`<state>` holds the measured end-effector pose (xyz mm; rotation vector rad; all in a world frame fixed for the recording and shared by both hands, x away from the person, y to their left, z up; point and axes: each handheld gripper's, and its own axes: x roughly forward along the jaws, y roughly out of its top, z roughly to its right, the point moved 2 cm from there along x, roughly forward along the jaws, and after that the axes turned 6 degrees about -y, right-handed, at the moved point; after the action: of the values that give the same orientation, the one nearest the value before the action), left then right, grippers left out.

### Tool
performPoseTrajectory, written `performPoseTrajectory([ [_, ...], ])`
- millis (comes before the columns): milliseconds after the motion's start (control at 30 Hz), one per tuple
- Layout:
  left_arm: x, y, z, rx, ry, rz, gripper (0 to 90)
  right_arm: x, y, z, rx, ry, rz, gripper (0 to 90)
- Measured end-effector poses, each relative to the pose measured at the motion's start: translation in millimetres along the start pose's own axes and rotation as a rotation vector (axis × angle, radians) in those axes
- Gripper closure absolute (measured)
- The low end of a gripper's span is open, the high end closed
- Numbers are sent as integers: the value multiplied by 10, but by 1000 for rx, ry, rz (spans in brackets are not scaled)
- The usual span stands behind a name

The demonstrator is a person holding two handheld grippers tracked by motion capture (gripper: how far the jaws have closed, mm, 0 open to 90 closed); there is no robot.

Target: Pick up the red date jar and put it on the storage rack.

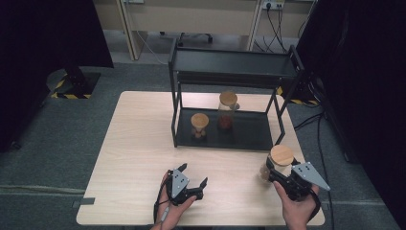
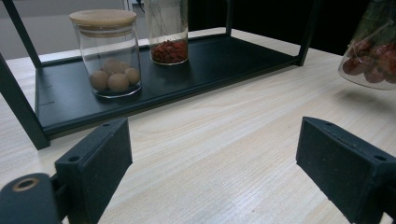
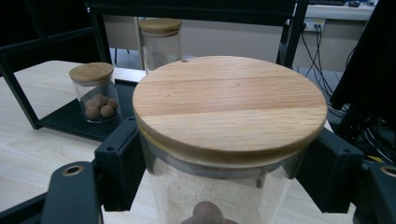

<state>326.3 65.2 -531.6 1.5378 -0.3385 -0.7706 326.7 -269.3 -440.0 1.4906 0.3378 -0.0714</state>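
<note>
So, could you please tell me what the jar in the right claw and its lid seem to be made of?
The jar looks like clear glass: its brown, round contents show through the wall. Its lid looks like pale, unvarnished wood, perhaps bamboo, with visible grain and joined strips. The right claw is shut around the jar just under the lid.

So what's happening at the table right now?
A person works two handheld grippers. The right gripper is shut on a wooden-lidded glass jar of reddish fruit, tilted off the table beside the black rack. The left gripper rests open and empty. Two more jars, a short jar and a tall jar, stand on the rack's lower shelf.
</note>
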Motion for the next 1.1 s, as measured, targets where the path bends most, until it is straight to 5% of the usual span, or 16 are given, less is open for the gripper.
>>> performPoseTrajectory([
  [1100,2,0,-1,0,-1,-2,102,223,279,-104,-9,17,28,256],
])
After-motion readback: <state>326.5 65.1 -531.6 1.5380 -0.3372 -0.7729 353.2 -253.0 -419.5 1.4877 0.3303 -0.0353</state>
